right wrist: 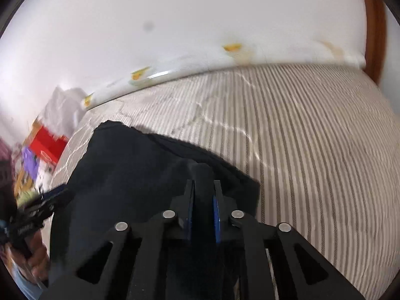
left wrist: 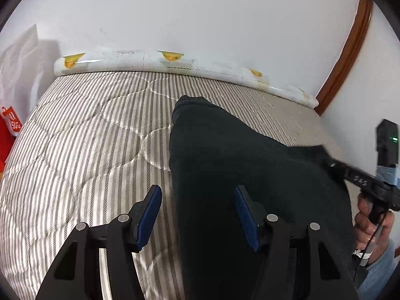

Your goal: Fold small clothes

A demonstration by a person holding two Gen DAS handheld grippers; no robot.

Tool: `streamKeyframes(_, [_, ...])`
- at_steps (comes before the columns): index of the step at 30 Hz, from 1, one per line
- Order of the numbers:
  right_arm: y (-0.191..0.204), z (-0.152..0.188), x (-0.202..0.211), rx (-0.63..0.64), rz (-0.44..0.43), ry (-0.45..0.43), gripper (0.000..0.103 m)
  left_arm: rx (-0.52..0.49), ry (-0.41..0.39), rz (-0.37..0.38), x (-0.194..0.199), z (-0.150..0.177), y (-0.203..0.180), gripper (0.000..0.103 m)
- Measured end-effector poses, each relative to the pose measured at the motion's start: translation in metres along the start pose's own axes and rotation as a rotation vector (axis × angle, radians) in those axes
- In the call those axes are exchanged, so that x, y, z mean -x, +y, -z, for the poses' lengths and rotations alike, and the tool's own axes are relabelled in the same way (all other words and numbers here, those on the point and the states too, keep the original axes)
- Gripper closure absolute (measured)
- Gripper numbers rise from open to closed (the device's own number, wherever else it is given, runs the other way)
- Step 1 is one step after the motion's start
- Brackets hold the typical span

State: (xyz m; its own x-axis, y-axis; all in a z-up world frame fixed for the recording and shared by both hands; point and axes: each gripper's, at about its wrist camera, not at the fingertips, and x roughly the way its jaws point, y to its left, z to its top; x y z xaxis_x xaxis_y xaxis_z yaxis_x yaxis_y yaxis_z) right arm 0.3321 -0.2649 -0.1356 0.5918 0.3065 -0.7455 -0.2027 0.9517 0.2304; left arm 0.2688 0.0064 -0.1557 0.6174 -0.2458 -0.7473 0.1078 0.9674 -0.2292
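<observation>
Nearest the lens, a fold of the dark garment (right wrist: 155, 175) is being pinched by the right gripper (right wrist: 203, 200); the left gripper (left wrist: 197, 215) is being held open over it on the striped mattress (left wrist: 87, 137). Folding is judged barely begun.

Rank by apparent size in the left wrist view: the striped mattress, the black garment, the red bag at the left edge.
1. striped mattress, the widest area.
2. black garment, close behind; it lies near the camera, which enlarges it.
3. red bag, by far the smallest, cut by the edge.
</observation>
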Motion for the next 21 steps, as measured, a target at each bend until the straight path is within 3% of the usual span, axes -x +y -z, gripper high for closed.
streamKeyframes(3, [-0.007,-0.004,0.009,0.012,0.009,-0.069,0.094,0.004,0.01,0.011,-0.005,-0.004,0.001,0.045])
streamKeyframes(9, [-0.021,0.0,-0.013,-0.023,0.046,0.002,0.093,-0.011,0.019,-0.014,-0.01,-0.007,0.0,0.045])
streamKeyframes(12, [-0.019,-0.003,0.0,-0.015,0.098,-0.001,0.083,-0.018,0.016,-0.033,-0.008,-0.005,-0.001,0.045])
streamKeyframes(14, [-0.018,-0.002,0.013,-0.007,0.119,-0.009,0.082,-0.02,0.013,-0.039,-0.005,-0.003,-0.001,0.045])
streamKeyframes(18, [-0.013,0.011,0.041,0.017,0.117,-0.008,0.078,-0.035,0.004,-0.061,0.005,0.006,-0.007,0.045])
streamKeyframes(21, [-0.008,0.032,0.062,0.032,0.089,0.0,0.067,-0.036,-0.002,-0.062,0.017,0.014,-0.01,0.045])
